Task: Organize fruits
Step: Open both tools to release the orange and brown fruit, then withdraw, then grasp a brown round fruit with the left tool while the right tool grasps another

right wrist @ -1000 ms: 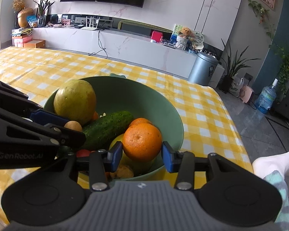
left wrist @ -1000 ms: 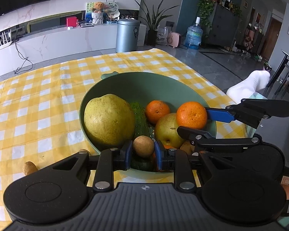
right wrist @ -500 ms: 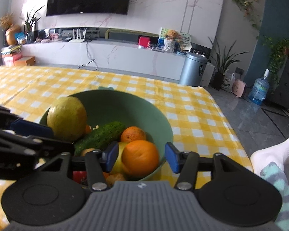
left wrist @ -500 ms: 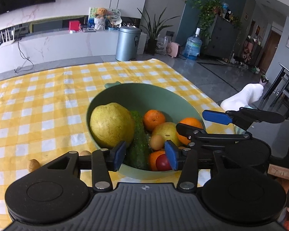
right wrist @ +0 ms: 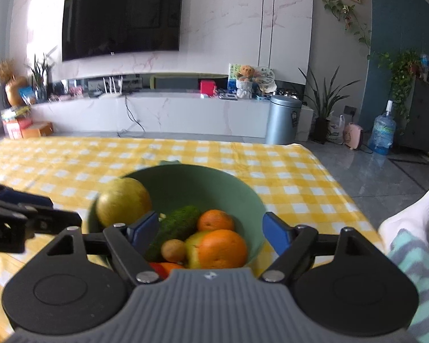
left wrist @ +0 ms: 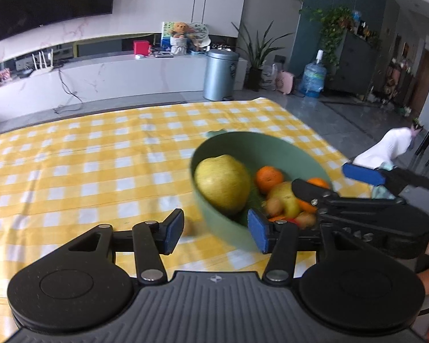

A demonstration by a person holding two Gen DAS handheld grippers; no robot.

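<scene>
In green bowl (right wrist: pixel 237 188) | oranges (right wrist: pixel 222 248): two | cucumber (right wrist: pixel 176 226): one

1. Green round plastic bowl (right wrist: pixel 243 197) sits on the yellow checked tablecloth (right wrist: pixel 71 157), centre of the right wrist frame.
2. In it: big yellow-green pomelo (right wrist: pixel 123 201) upper left, dark green cucumber (right wrist: pixel 176 224) middle, two oranges right.
3. Small brown round fruit (left wrist: pixel 188 226) lies on the cloth, just left of the bowl in the left wrist frame.
</scene>
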